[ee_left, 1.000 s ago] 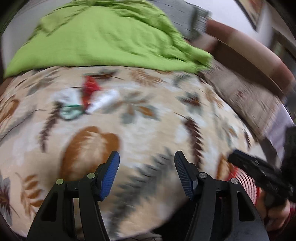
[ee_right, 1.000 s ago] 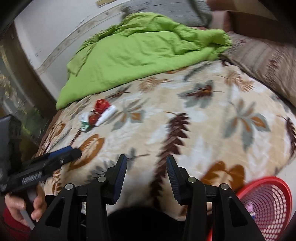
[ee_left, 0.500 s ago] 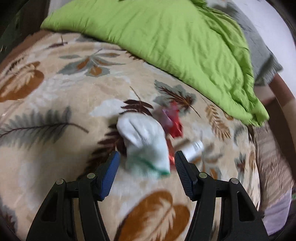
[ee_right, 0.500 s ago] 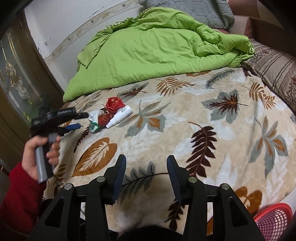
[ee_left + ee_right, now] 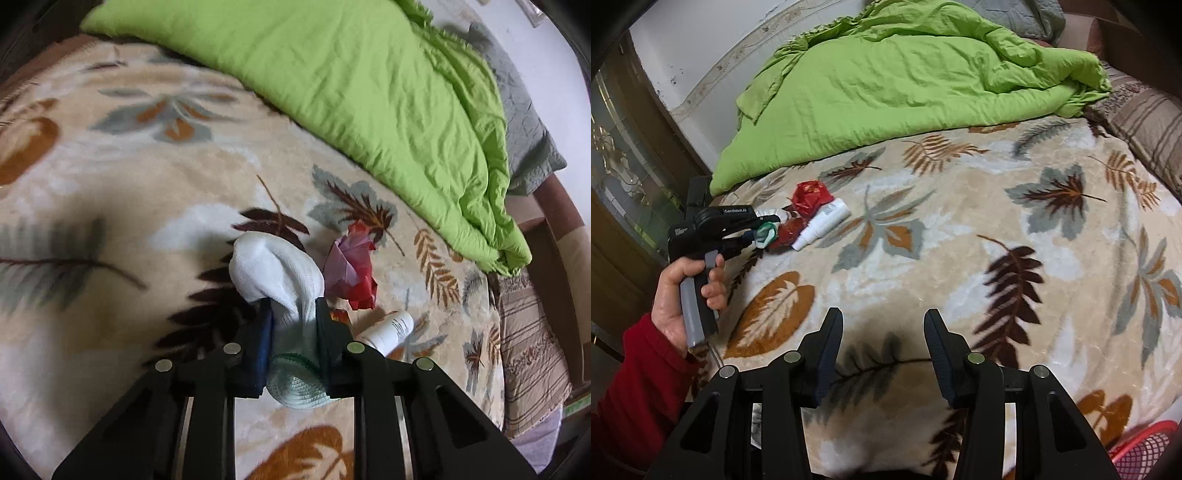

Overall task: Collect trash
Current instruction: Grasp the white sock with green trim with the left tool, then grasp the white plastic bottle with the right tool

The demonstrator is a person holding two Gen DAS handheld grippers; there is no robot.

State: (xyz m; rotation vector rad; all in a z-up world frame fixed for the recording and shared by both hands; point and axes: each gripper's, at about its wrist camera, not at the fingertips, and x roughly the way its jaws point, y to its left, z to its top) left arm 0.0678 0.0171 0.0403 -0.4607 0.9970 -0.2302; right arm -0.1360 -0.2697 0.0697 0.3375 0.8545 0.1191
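My left gripper (image 5: 293, 312) is shut on a white sock with a green cuff (image 5: 275, 271), pinched at its middle on the leaf-patterned blanket (image 5: 147, 206). Just to its right lie a crumpled red wrapper (image 5: 352, 266) and a small white bottle (image 5: 389, 328). In the right wrist view the same gripper (image 5: 764, 229), held by a hand in a red sleeve, grips the sock (image 5: 768, 230) beside the red wrapper (image 5: 810, 195) and the white bottle (image 5: 823, 221). My right gripper (image 5: 882, 325) hovers open over the blanket's near part, with nothing between its fingers.
A rumpled green quilt (image 5: 894, 81) covers the far side of the bed. A striped pillow (image 5: 1145, 118) lies at the right. The rim of a red mesh basket (image 5: 1145, 448) shows at the bottom right corner. A wooden cabinet with glass (image 5: 624, 166) stands at the left.
My left gripper swung over to the trash pile, dropped around the white sock and closed on it. My right gripper drifted a little and stayed open.
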